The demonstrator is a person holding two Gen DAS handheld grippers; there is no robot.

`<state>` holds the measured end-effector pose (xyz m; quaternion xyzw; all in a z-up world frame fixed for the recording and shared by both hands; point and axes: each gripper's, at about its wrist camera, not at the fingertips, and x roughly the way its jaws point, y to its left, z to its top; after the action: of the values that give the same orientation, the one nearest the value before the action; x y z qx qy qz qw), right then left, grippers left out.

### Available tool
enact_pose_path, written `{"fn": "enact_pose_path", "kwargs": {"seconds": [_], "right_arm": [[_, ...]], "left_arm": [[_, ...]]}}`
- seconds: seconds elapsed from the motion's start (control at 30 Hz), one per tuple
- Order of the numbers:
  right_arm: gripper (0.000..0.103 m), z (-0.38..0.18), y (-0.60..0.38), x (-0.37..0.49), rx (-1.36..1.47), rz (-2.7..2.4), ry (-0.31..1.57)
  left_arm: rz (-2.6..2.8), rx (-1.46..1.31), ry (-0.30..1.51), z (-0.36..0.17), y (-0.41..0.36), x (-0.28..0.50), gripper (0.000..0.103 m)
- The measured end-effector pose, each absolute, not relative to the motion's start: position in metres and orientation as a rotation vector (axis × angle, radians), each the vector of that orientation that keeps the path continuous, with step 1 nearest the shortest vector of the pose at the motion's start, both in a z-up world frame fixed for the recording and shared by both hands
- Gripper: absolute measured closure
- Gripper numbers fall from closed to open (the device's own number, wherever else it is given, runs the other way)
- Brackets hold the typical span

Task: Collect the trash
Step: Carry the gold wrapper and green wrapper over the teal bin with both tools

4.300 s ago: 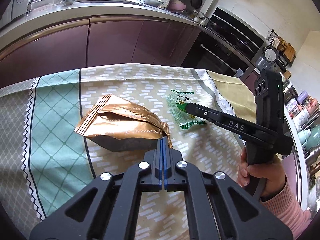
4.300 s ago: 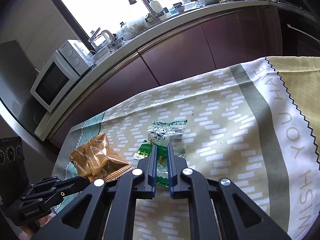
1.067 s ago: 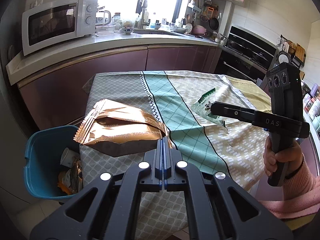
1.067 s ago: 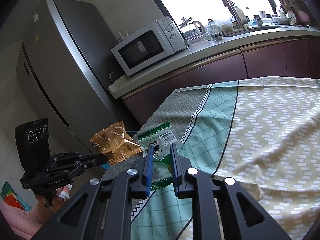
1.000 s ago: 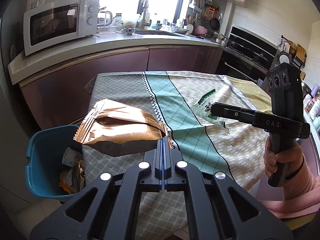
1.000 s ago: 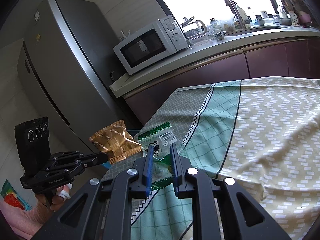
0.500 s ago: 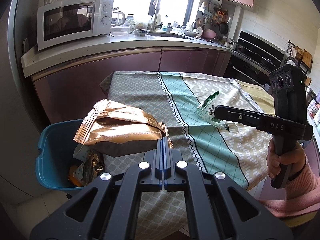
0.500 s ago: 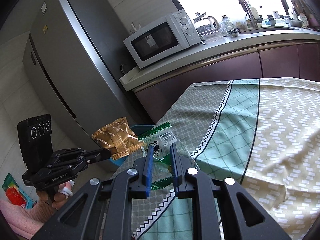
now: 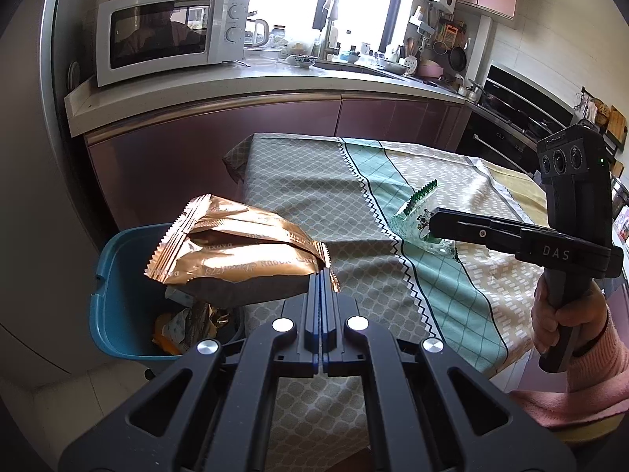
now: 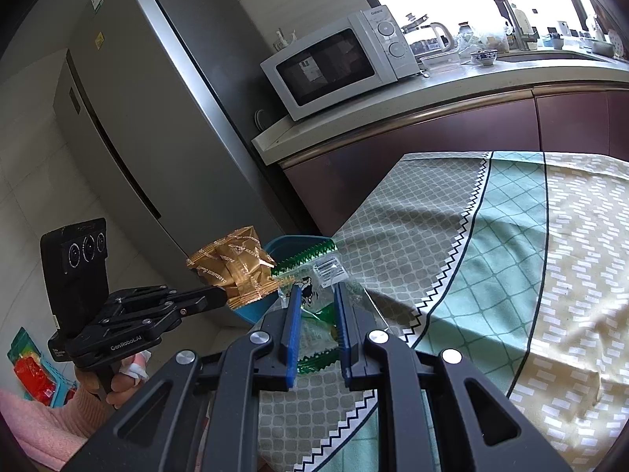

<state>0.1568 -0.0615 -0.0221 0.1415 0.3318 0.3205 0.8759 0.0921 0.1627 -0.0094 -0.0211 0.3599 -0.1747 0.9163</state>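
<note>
My left gripper (image 9: 321,275) is shut on the corner of a gold snack bag (image 9: 236,249) and holds it in the air over the near rim of a blue trash bin (image 9: 114,295). The bin holds several wrappers. My right gripper (image 10: 317,295) is shut on a clear wrapper with green edges (image 10: 314,271) and holds it above the table's left end. In the right wrist view the gold bag (image 10: 236,271) and left gripper (image 10: 224,297) sit in front of the bin (image 10: 291,242). In the left wrist view the right gripper (image 9: 432,222) holds the wrapper (image 9: 416,212).
A table with a patterned green and beige cloth (image 9: 354,212) is to the right of the bin. A purple counter with a white microwave (image 9: 169,35) runs behind. A grey fridge (image 10: 149,118) stands at the left.
Both grippers have carried their trash from the table's middle leftward past its end. The bin has come into view and the gold bag is now over it.
</note>
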Motion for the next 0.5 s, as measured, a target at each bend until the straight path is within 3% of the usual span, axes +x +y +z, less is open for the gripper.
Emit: {"fn": "enact_pose_path", "kwargs": {"seconds": [0.5], "right_arm": [[0.088,-0.025,-0.035,0.167,0.277,0.714,0.71]], "left_arm": [[-0.313,-0.058,0.746,-0.012,0.186,0.093,0.102]]}}
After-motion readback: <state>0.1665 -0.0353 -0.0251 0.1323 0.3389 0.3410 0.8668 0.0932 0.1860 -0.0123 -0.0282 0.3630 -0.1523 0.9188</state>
